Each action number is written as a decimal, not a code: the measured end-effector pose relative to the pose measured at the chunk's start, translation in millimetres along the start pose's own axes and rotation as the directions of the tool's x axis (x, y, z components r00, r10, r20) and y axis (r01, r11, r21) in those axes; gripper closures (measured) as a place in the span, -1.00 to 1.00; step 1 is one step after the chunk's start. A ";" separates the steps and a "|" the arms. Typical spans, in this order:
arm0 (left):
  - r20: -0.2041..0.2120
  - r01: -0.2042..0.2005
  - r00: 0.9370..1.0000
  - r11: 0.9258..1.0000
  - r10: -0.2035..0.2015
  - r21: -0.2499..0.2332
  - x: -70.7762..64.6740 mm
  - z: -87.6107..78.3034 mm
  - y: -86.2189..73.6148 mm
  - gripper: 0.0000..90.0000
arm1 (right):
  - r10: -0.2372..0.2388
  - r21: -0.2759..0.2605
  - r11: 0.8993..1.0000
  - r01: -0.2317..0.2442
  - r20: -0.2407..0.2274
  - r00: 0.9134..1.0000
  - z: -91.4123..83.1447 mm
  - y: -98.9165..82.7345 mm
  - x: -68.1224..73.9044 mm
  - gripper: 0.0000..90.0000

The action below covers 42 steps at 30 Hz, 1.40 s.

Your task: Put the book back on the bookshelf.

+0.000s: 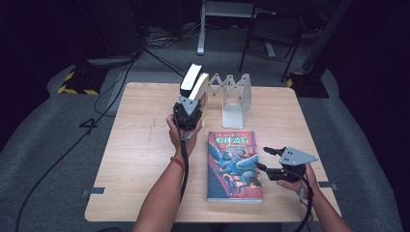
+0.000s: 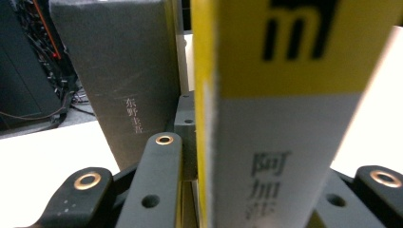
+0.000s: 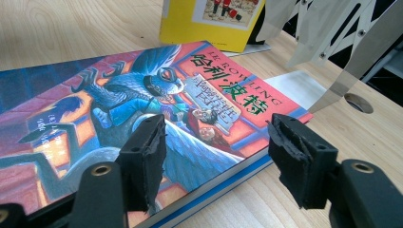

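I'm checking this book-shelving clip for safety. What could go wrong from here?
The left gripper clamps two upright books together, a dark grey one and a yellow-and-white one; either might slip or topple short of the metal folding bookend. The right gripper hovers open at the colourful paperback and might shove it.

A wooden table (image 1: 140,145) is standing on a grey floor (image 1: 53,145). A big book (image 1: 234,166) with a bright picture cover is lying flat on the table, near the front edge. A metal rack (image 1: 233,99) is sitting at the back of the table. Two books (image 1: 196,84) are standing up just beside the rack.
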<state>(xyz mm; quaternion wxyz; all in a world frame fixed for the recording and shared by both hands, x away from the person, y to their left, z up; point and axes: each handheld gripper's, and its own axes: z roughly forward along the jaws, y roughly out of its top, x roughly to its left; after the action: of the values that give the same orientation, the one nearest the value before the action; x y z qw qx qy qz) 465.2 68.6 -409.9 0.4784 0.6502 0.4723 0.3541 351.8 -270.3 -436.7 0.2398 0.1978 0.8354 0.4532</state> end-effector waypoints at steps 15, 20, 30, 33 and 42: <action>0.001 0.005 1.000 1.000 -0.005 0.018 2.0 -9.7 -12.4 0.36 | -0.012 0.023 1.000 0.012 -0.013 1.000 3.4 0.1 3.4 -0.14; 0.036 0.032 0.999 0.999 -0.033 0.036 7.1 -14.0 -20.2 0.06 | -0.008 0.030 1.000 0.008 -0.017 1.000 4.3 -1.3 3.2 -0.14; 0.091 0.022 0.995 0.998 -0.027 0.061 13.2 -29.7 -46.3 -0.04 | -0.015 0.036 0.999 0.015 -0.023 1.000 4.7 -1.4 5.4 -0.15; 0.114 -0.006 0.993 0.997 -0.002 0.073 13.3 -33.6 -51.4 0.09 | -0.015 0.037 0.999 0.016 -0.024 1.000 4.9 -1.5 5.5 -0.15; 0.077 -0.057 0.996 0.996 0.052 0.070 4.0 -30.0 -54.1 0.66 | -0.020 0.045 0.999 0.021 -0.023 1.000 6.0 -1.2 6.5 -0.14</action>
<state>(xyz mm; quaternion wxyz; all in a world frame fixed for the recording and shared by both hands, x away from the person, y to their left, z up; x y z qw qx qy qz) 424.1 86.3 -452.8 0.4622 0.6924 0.4485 0.3253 349.9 -263.4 -442.1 0.2304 0.1893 0.8502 0.4340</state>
